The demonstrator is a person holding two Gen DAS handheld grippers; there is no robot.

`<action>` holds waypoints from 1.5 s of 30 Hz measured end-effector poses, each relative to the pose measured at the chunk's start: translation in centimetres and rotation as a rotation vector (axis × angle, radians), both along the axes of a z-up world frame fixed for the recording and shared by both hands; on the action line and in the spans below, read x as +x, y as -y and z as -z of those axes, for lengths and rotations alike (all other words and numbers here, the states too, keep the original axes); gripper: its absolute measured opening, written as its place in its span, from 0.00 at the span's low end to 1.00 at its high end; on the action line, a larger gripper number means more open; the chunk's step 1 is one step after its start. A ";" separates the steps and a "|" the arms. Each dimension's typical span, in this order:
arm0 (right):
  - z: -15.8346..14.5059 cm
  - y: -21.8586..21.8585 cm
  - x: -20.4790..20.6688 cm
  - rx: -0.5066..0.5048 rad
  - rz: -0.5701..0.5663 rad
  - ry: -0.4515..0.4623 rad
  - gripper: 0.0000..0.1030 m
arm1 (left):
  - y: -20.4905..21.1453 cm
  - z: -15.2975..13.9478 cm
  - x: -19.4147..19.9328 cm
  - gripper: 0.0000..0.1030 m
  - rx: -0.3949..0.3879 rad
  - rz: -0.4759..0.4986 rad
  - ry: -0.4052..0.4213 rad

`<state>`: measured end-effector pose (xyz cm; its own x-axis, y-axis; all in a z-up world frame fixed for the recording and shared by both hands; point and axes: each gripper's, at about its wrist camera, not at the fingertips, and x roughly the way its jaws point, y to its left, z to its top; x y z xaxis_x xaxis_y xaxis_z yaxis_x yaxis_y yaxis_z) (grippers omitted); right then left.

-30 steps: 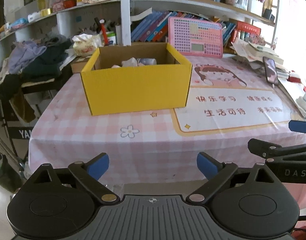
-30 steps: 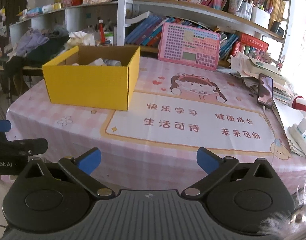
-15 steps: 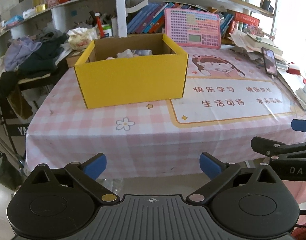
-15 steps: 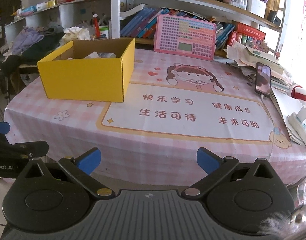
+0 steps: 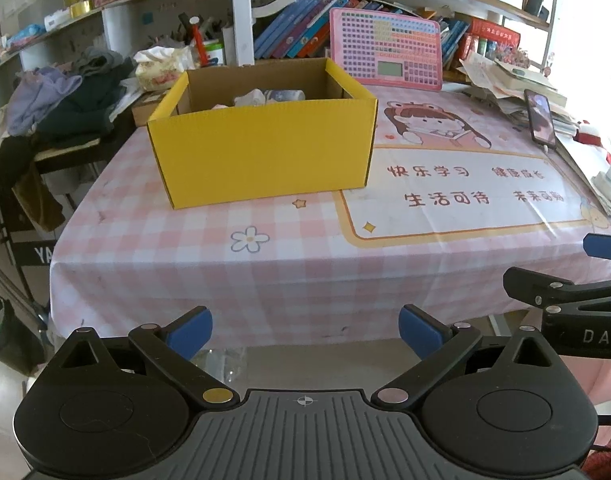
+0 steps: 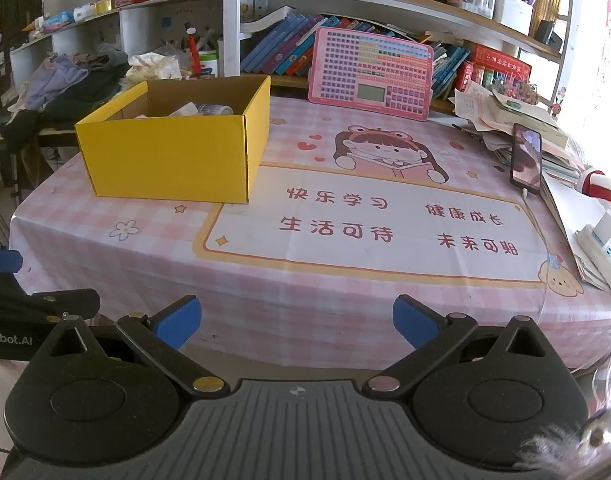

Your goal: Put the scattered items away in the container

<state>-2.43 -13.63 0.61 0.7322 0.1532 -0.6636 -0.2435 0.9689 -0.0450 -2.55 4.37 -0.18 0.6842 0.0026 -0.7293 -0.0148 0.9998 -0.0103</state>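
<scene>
nearest to me, the left gripper [image 5: 305, 330] is spread wide with nothing between its blue pads, held off the near edge of the table [image 5: 265, 280]. the right gripper [image 6: 296, 322] is likewise spread and empty, level beside it; each shows at the margin of the other's view. compared with a second ago, both cameras have drawn back and risen: the table's near edge and hanging cloth now fill more of the foreground, and the yellow box [image 5: 261, 156] sits farther off. on the pink checked cloth between grippers and box i see no loose items. the box stands on the far left part of the table, and the collected items [image 5: 265, 98] lie inside against its back wall. i judge the tidying complete and the retreat a closing move. beyond, the pink keyboard toy [image 6: 371, 74] leans against the shelves.
</scene>
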 end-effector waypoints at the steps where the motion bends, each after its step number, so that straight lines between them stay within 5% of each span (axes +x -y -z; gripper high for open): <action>1: 0.0 0.0 0.0 0.000 0.000 0.000 1.00 | 0.0 0.0 0.0 0.98 0.000 0.000 0.000; 45: 0.6 0.5 1.4 -0.001 -0.006 -0.034 1.00 | 0.8 0.6 1.4 1.00 0.006 0.012 -0.042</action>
